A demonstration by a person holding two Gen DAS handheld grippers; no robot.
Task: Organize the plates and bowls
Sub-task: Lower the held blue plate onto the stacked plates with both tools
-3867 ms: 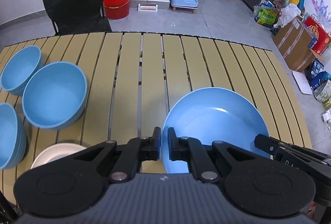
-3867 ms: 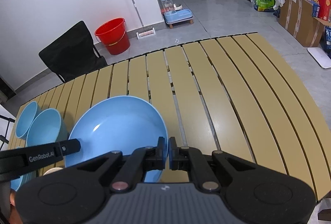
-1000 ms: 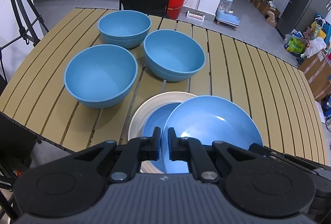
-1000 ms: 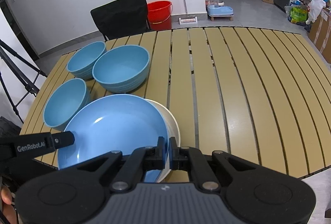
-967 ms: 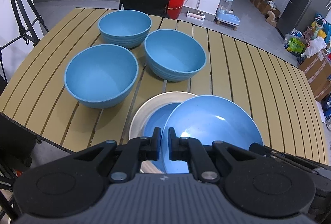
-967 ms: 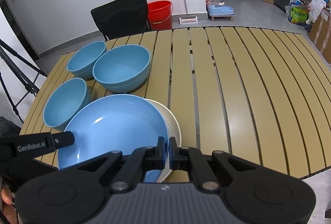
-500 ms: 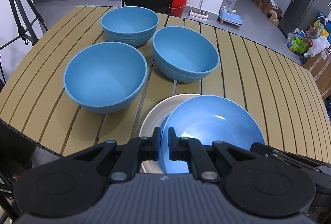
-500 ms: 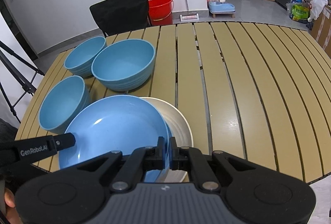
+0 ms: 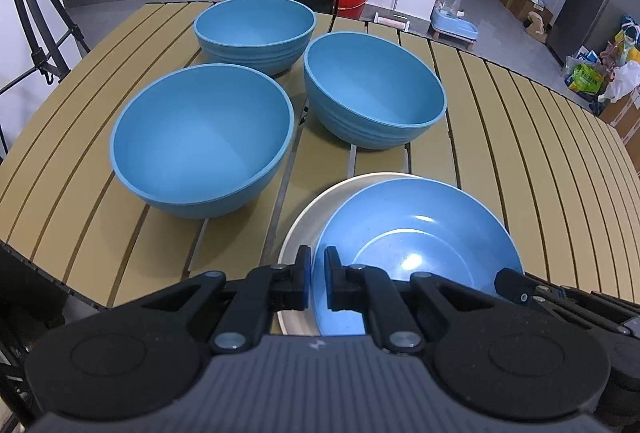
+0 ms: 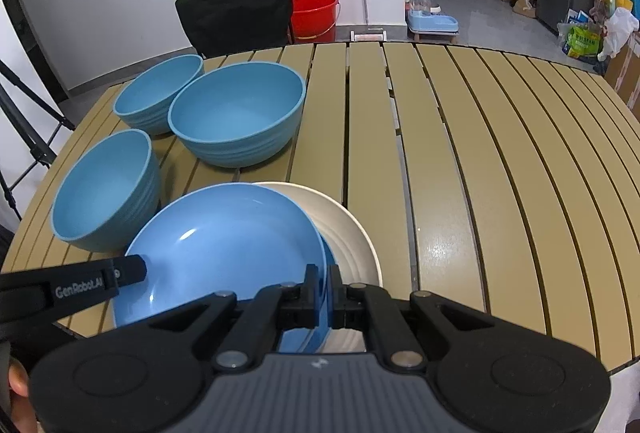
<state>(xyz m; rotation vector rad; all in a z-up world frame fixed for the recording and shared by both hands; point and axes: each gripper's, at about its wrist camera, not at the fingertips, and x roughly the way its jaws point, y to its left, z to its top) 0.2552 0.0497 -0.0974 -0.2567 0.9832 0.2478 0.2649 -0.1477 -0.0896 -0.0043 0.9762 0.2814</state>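
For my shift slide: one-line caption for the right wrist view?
Both grippers clamp the blue plate by opposite rims, holding it over the cream plate beside three blue bowls.

left claw (image 9: 316,273) clamped, right claw (image 10: 324,291) clamped

Blue plate (image 10: 224,237) held over the cream plate (image 10: 348,233) by both grippers.

The right gripper (image 10: 323,289) is clamped on the blue plate's near-right rim; the left gripper (image 10: 120,273) grips its left rim. The blue plate overlaps the cream plate, which lies on the slatted table (image 10: 480,153). Beyond the blue plate stand three blue bowls (image 10: 240,113), close together; behind them, past the table edge, a black chair (image 10: 236,13) and red bucket (image 10: 314,15).
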